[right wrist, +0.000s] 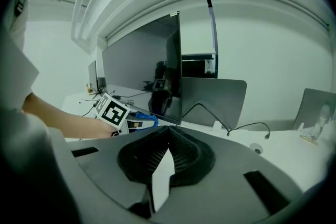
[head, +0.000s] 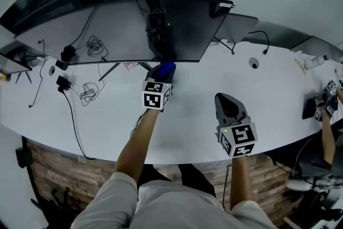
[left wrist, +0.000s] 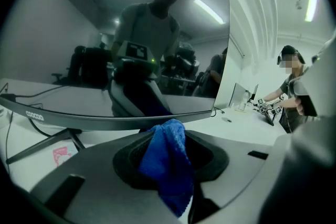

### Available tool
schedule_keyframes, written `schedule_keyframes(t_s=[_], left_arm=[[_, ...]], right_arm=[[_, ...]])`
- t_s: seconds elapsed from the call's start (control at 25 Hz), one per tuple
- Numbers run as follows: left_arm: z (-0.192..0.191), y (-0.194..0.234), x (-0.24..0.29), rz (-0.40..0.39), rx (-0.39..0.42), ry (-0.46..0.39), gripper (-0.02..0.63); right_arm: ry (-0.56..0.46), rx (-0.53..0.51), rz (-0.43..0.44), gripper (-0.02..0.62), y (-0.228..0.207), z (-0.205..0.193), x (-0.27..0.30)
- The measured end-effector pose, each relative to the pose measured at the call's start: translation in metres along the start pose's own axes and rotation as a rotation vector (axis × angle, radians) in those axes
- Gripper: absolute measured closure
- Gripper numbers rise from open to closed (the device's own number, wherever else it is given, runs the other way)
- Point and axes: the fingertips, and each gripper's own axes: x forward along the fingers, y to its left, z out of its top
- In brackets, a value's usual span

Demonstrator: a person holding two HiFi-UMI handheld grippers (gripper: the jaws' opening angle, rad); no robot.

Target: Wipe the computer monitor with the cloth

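Observation:
The wide dark monitor stands at the back of the white table. My left gripper is shut on a blue cloth, just below the screen's bottom edge, right of its middle. In the left gripper view the cloth bunches between the jaws and hangs down, with the monitor right in front. My right gripper hovers lower right over bare table, shut with nothing in it. Its own view shows the closed jaws, the monitor and the cloth at left.
Loose cables and a power adapter lie at the left. A second screen's grey back stands behind the monitor's right end, with a cable hole nearby. Another person works with grippers at the far right.

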Motion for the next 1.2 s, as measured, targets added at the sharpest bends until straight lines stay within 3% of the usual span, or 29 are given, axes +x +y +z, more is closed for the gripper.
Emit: schedule_keyframes(t_s=[0.36, 0.6, 0.92, 1.2], left_arm=[[0.008, -0.079, 0.040, -0.039, -0.038, -0.023, 0.477], [0.012, -0.095, 0.052, 0.022, -0.137, -0.044, 0.477], [0.020, -0.122, 0.065, 0.027, -0.158, -0.056, 0.477], [0.059, -0.129, 0.047, 0.088, -0.162, -0.165, 0.479]], right_arm=[[-0.012, -0.034, -0.003, 0.581, -0.040, -0.007, -0.043], [-0.011, -0.027, -0.045, 0.581, -0.065, -0.018, -0.072], [-0.020, 0.007, -0.100, 0.581, -0.086, -0.028, -0.106], [-0.025, 0.016, -0.118, 0.581, -0.086, -0.031, -0.123]])
